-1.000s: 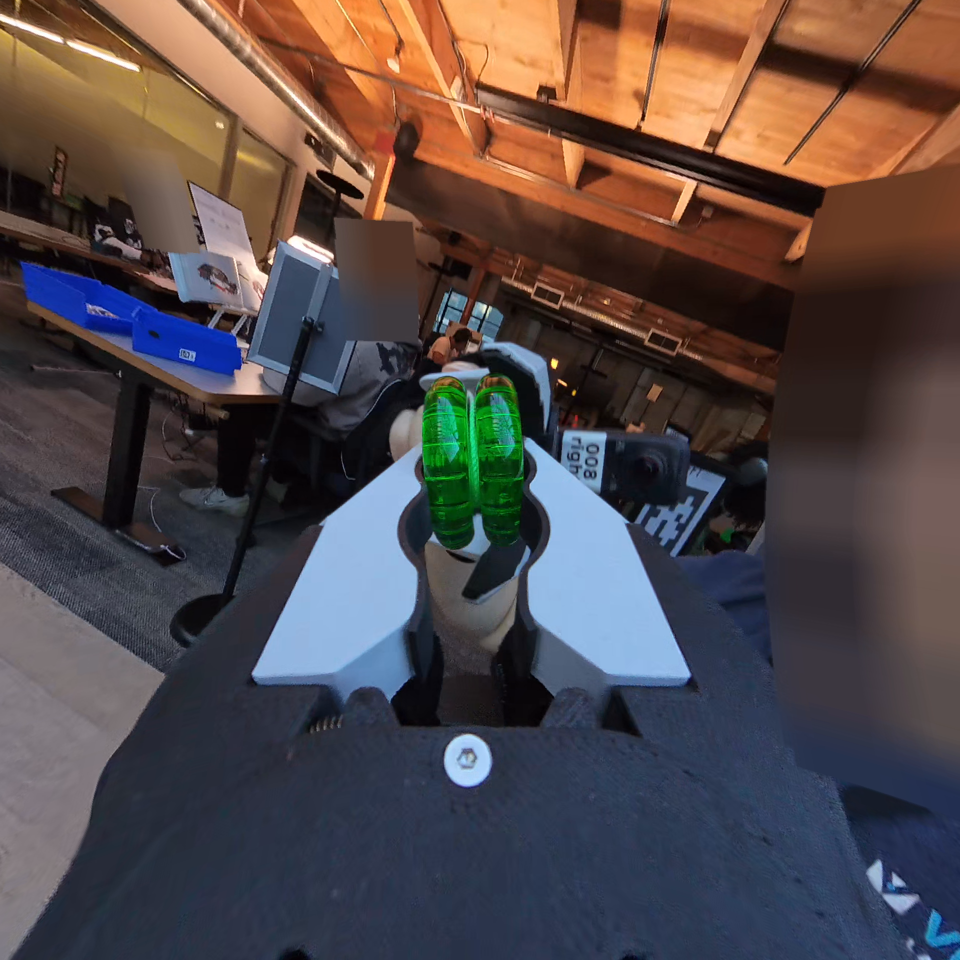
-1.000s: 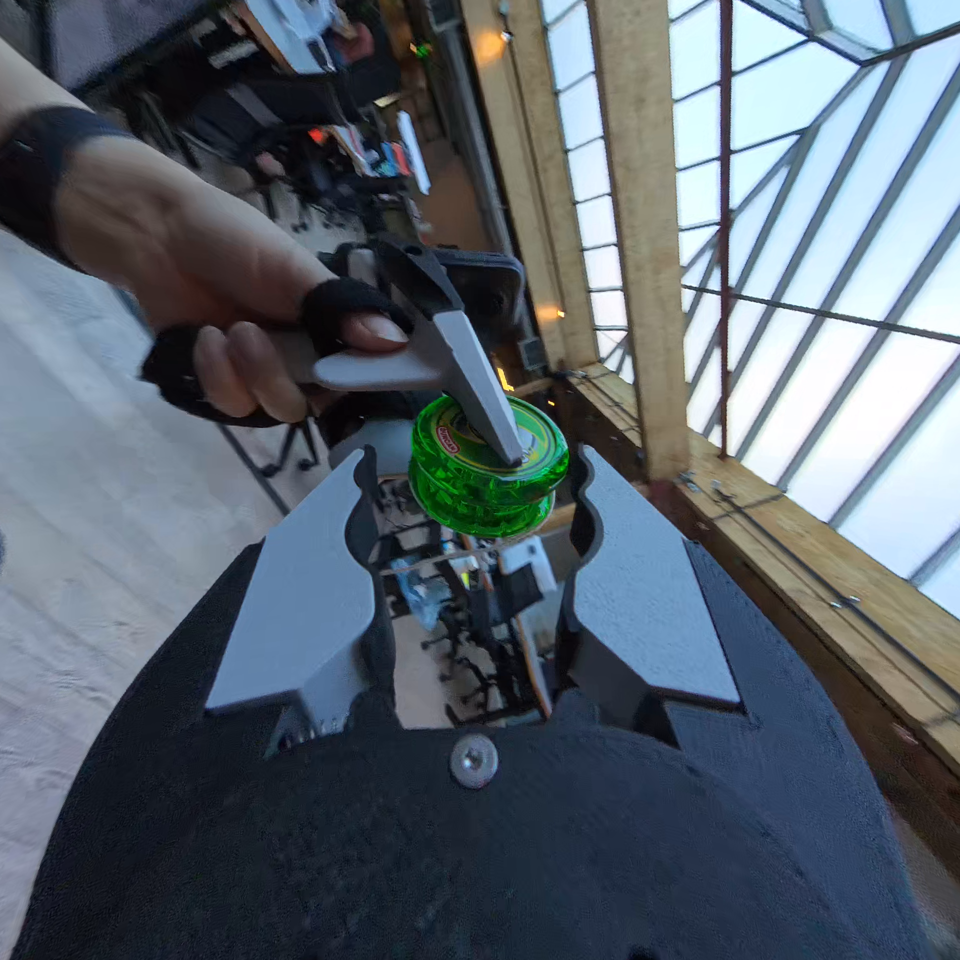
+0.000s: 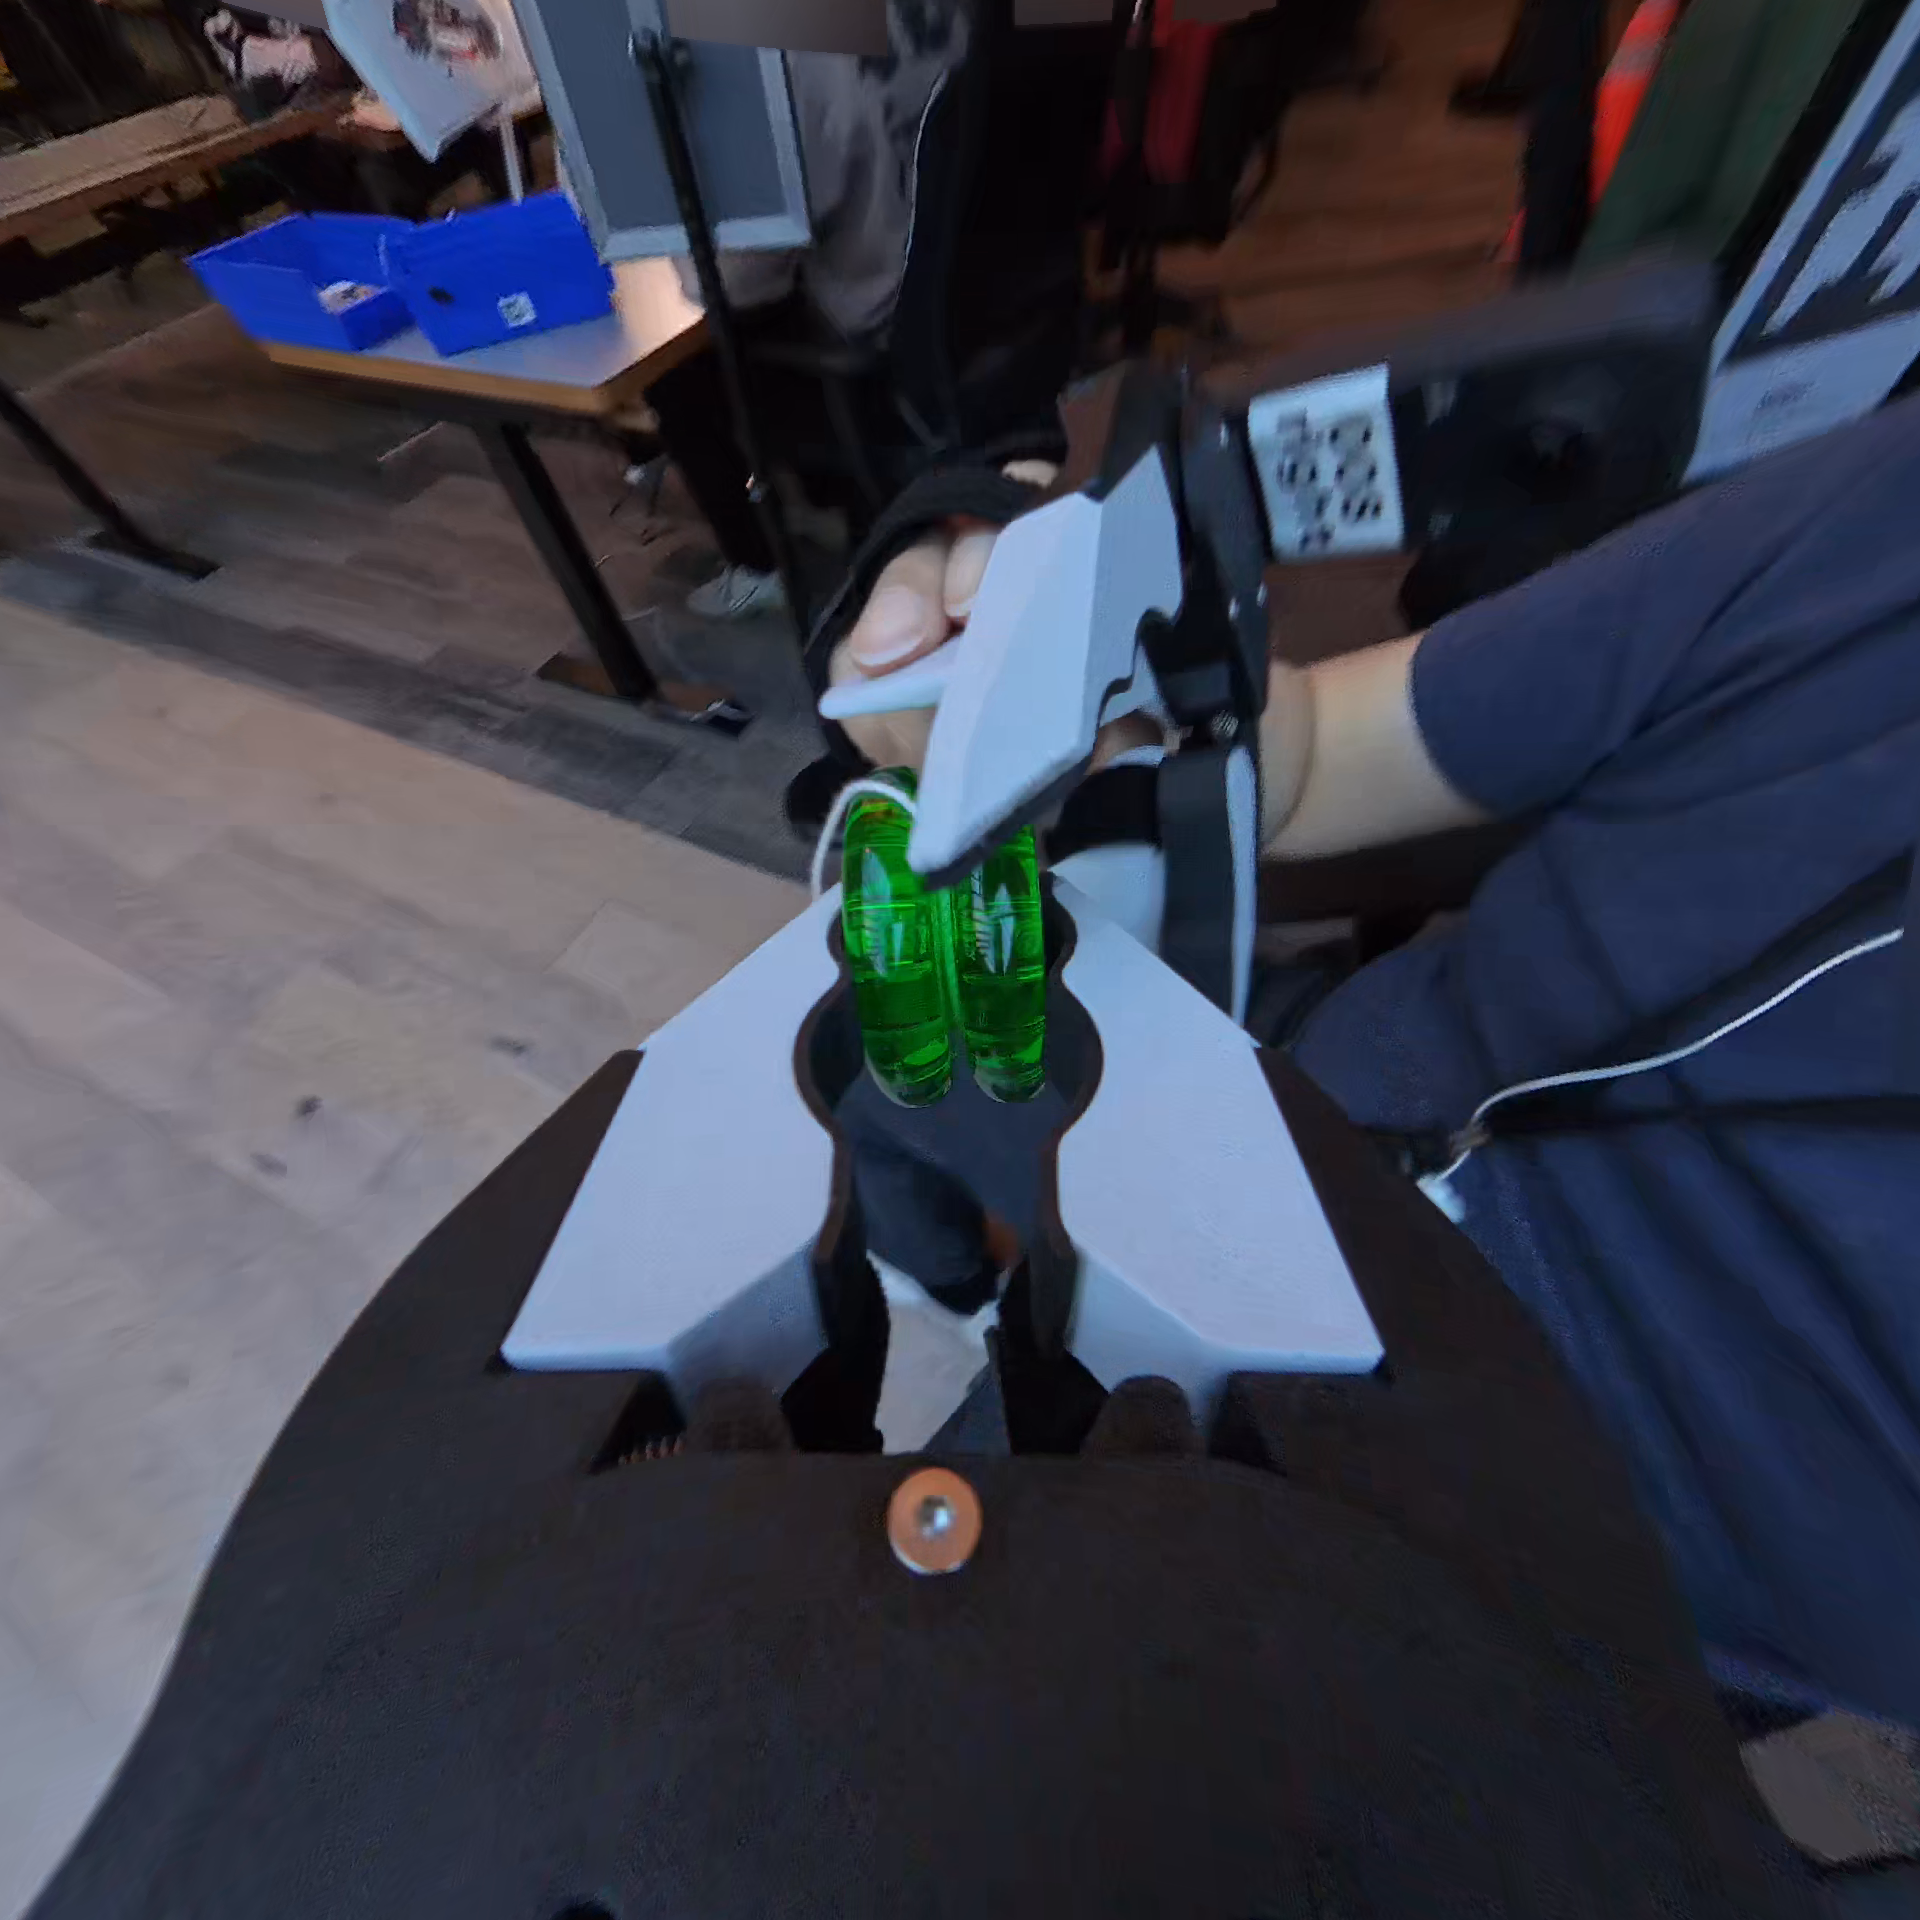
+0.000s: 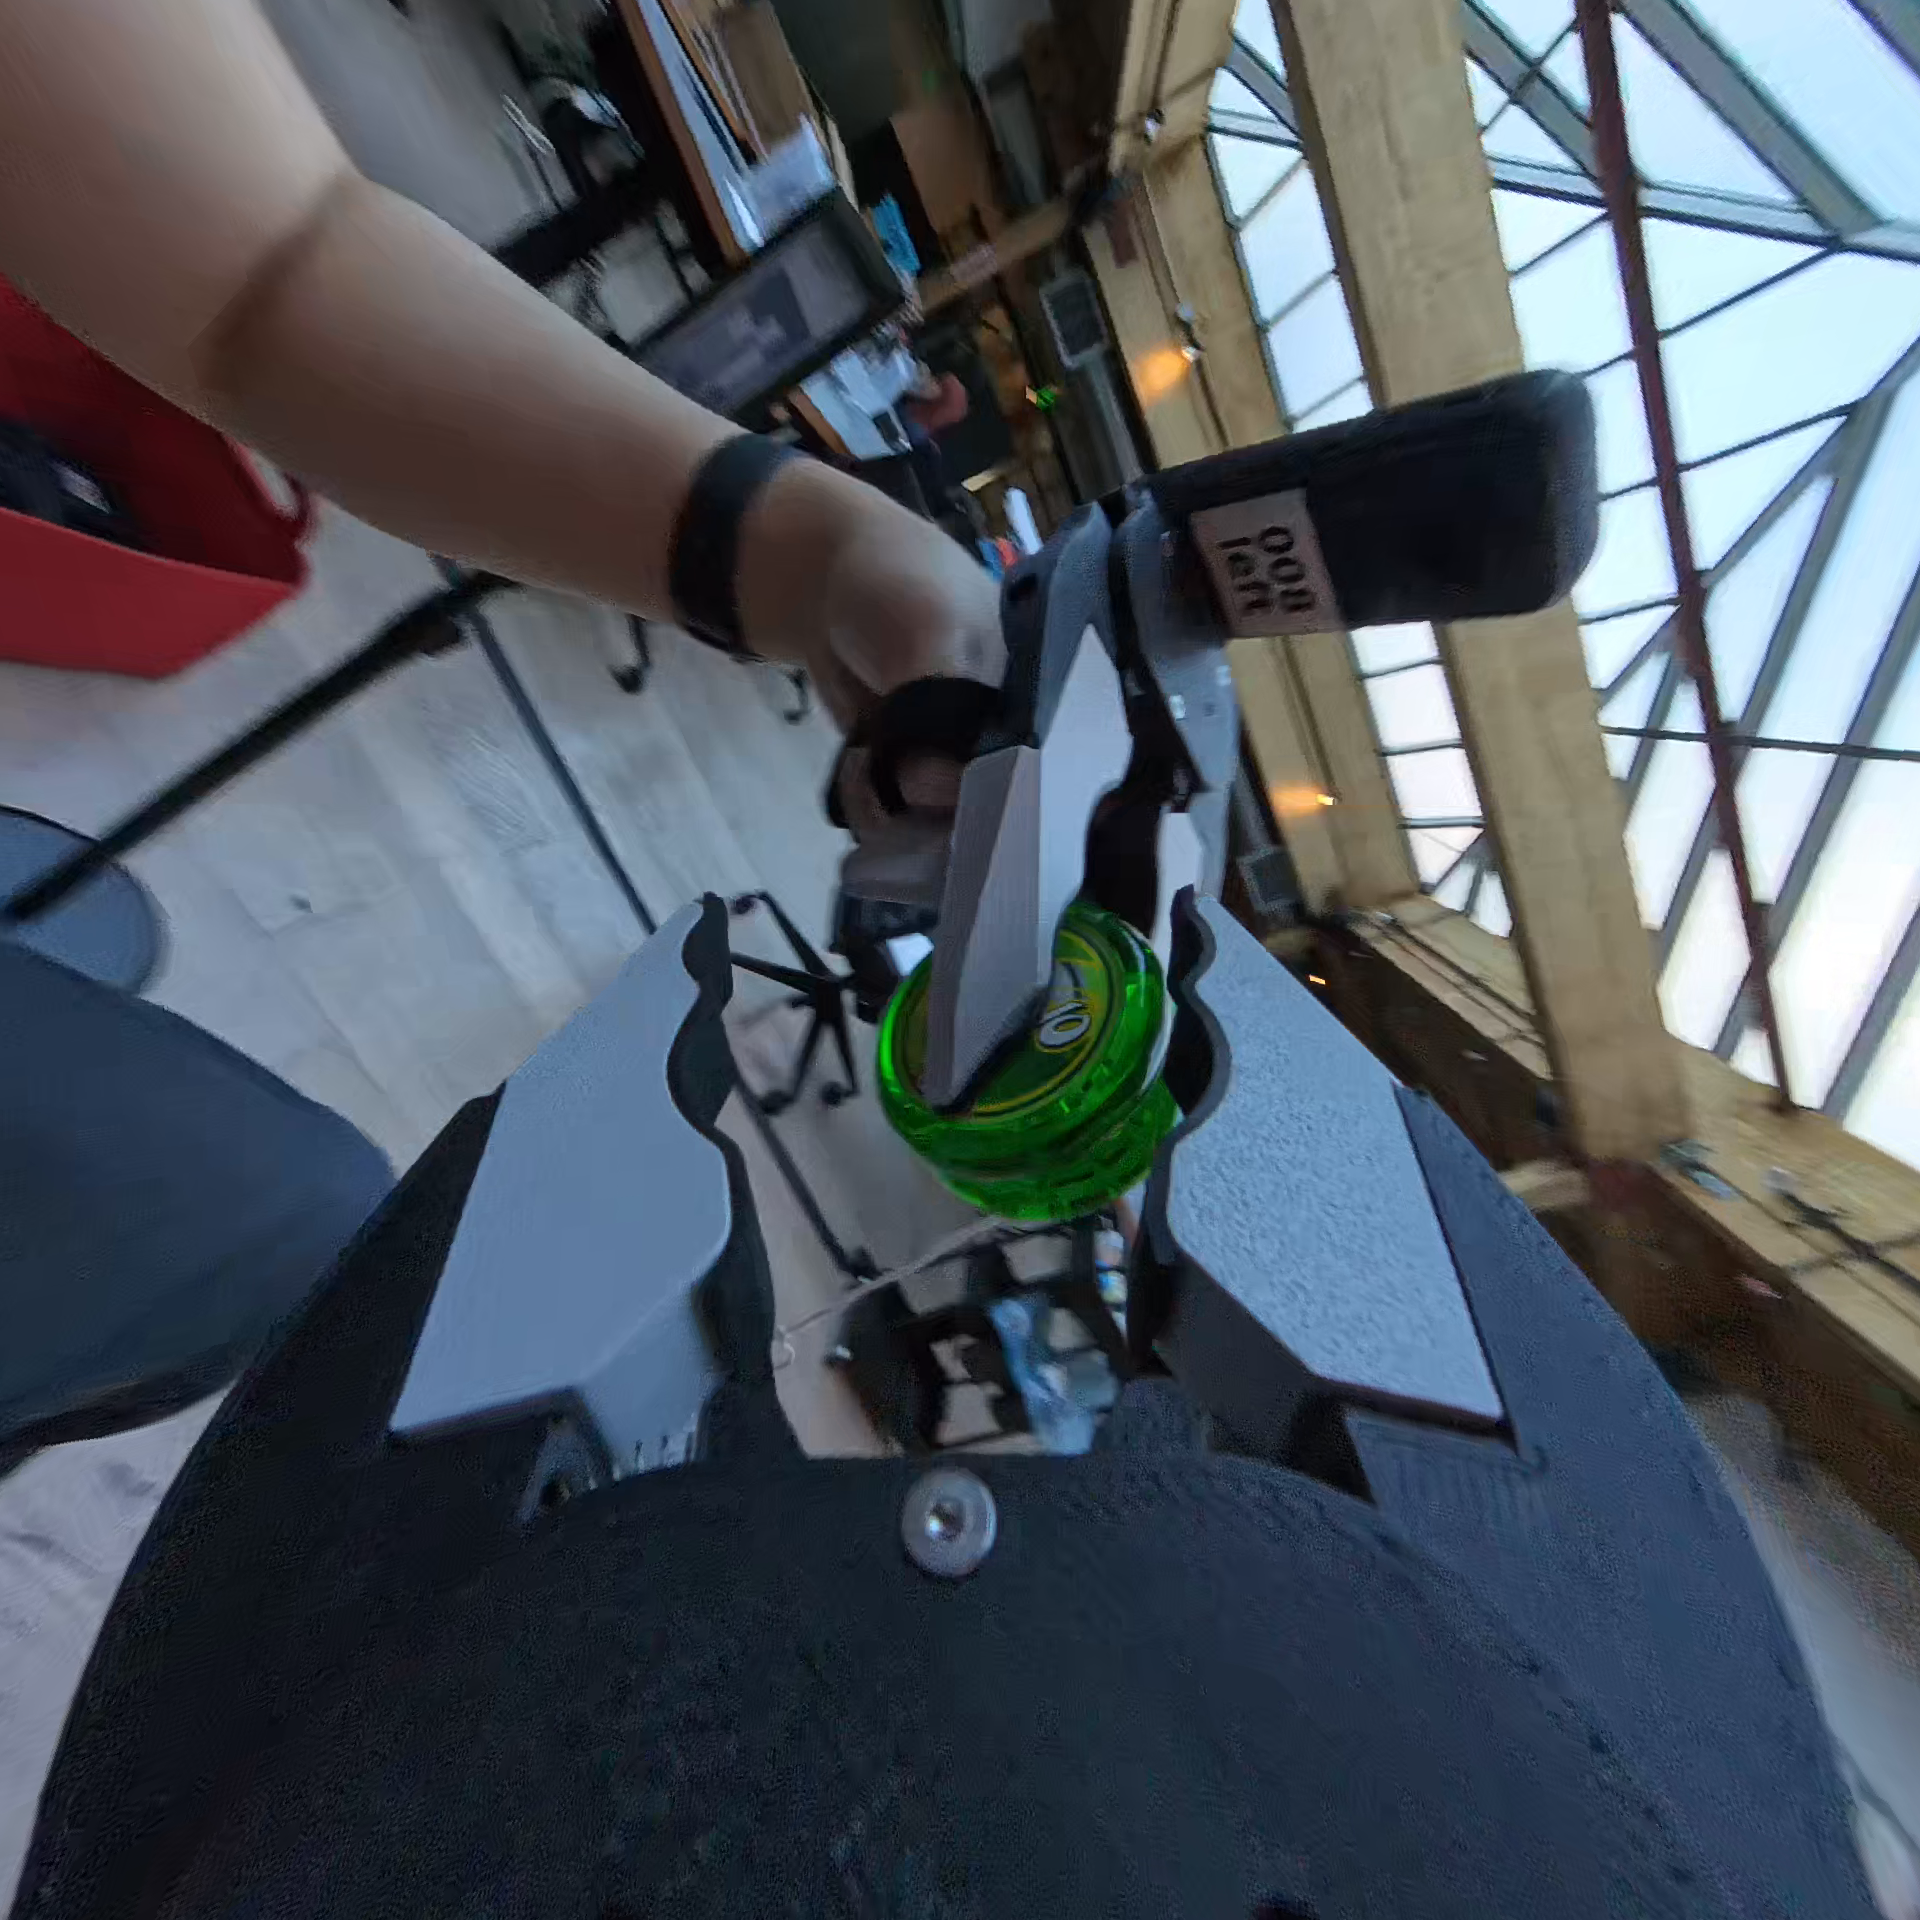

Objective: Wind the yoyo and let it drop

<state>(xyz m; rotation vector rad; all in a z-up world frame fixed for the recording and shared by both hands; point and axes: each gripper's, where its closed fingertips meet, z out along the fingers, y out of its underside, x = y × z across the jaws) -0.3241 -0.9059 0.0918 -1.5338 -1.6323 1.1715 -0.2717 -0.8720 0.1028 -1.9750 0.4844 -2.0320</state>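
Left wrist view: your left hand-held gripper (image 3: 940, 971) is clamped on the yoyo (image 3: 943, 977), with 1 grey finger pressed to each flat face. The yoyo sits edge-on between the fingertips, 2 translucent bright-green halves with a dark groove between them. A white string (image 3: 844, 831) loops off its rim at 11 o'clock. Your right hand-held gripper (image 3: 940, 847) reaches in from 1 o'clock, 1 grey finger tip lying over the top of the groove. At 10 o'clock, well apart, 2 blue bins (image 3: 416, 272) stand on a table (image 3: 582, 358).

Right wrist view: your right hand-held gripper (image 4: 951, 997) stands wide, holding nothing. The yoyo (image 4: 1039, 1112) hangs between its fingertips, nearer the right finger (image 4: 1288, 1174); contact there is unclear. Its face shows a yellow-ringed label, and the green body looks glassy. The left hand-held gripper (image 4: 987, 1081) comes down from 12 o'clock, gripping it. The string (image 4: 904, 1268) trails toward 7 o'clock.
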